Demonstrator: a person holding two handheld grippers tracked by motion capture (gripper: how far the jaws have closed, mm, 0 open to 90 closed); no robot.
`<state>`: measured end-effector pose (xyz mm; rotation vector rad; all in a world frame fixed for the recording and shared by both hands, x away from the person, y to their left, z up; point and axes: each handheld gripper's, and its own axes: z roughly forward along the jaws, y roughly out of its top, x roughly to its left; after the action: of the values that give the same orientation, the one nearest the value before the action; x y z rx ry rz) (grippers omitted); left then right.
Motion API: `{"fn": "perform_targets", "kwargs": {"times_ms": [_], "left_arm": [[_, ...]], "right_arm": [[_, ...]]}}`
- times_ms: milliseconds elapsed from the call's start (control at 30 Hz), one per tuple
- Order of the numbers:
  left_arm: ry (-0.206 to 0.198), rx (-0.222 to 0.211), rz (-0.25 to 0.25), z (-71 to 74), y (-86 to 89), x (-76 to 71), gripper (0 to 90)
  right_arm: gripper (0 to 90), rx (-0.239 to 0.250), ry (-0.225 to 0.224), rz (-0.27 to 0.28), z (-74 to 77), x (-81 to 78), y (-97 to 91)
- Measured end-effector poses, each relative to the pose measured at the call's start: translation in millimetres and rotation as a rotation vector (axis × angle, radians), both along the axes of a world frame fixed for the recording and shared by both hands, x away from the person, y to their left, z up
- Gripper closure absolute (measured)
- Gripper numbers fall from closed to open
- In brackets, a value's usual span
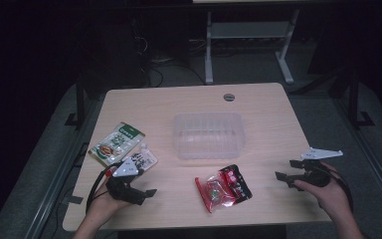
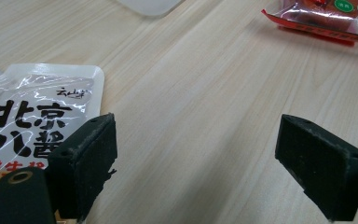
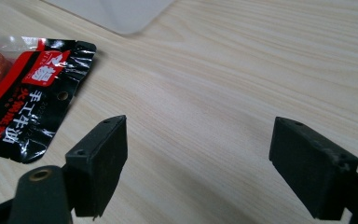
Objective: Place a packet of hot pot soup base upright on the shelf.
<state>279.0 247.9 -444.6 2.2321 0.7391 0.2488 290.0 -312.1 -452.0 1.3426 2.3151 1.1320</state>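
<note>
A: Black jaws of left gripper (image 1: 146, 193) spread wide, nothing between, only bare wooden table (image 1: 189, 102) under the gap. White pouch (image 2: 32, 116) just beside one jaw, flat on the table.

B: Same on right gripper (image 1: 284, 171): jaws apart, empty. Red-and-black packet (image 3: 25, 93) near, off to one side, flat.

A: Farther out: clear plastic tub (image 1: 209, 134) at table centre, between both grippers. Green snack bag (image 1: 117, 142) beyond white pouch, near table edge.
</note>
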Motion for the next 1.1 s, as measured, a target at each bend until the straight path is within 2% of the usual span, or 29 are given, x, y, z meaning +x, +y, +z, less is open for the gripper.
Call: {"fn": "perform_targets", "kwargs": {"times_ms": [167,267,433,533,633,700,767,867,900,933,967,1033,1067,1100], "left_arm": [[0.020,0.001,0.000,-1.6,-1.0,0.8,12.5],[0.021,0.001,-0.005,-1.6,-1.3,0.9,12.7],[0.018,-0.010,-0.010,-1.3,-5.5,-0.9,12.7],[0.025,-0.005,-0.019,-3.3,-4.3,-3.7,13.0],[0.033,-0.021,-0.010,-3.7,-2.6,-4.1,13.1],[0.029,-0.026,-0.007,-3.5,-2.7,-4.3,13.1],[0.036,-0.022,-0.007,-3.5,-3.7,-3.6,13.2],[0.040,-0.018,-0.014,-4.0,-5.7,-1.9,13.2],[0.037,-0.017,-0.013,-4.3,-6.7,-1.9,13.2],[0.036,-0.017,-0.013,-4.1,-8.6,-2.8,14.0],[0.037,-0.027,-0.009,-4.3,-10.0,-3.6,14.1],[0.040,-0.026,-0.013,-3.5,-10.5,-4.1,18.6],[0.047,-0.058,-0.022,-2.0,-13.1,-4.9,22.7],[0.047,-0.058,-0.022,-2.0,-13.1,-4.9,26.5]], "right_arm": [[19.0,0.004,-0.002,0.007,0.0,1.5,0.5],[19.1,0.003,-0.012,0.016,0.4,2.1,1.5],[19.6,0.005,0.005,0.030,-0.1,-0.5,5.2],[21.8,0.013,-0.008,0.052,4.7,1.3,11.6],[24.7,0.011,-0.003,0.070,4.6,1.1,16.7],[31.1,0.012,0.010,0.089,4.5,0.4,21.7],[40.2,0.016,0.021,0.139,5.0,0.6,31.4],[43.8,0.007,0.028,0.172,4.7,-0.4,38.1],[47.1,0.013,0.047,0.178,5.2,-2.1,41.8],[54.3,0.007,0.048,0.206,5.4,-3.7,46.3],[56.0,0.010,0.054,0.214,6.6,-4.7,48.6],[58.4,0.009,0.051,0.225,7.5,-5.2,50.4],[59.0,0.007,0.049,0.235,9.2,-6.3,53.9],[58.1,0.010,0.050,0.238,9.6,-6.6,55.0]]}}
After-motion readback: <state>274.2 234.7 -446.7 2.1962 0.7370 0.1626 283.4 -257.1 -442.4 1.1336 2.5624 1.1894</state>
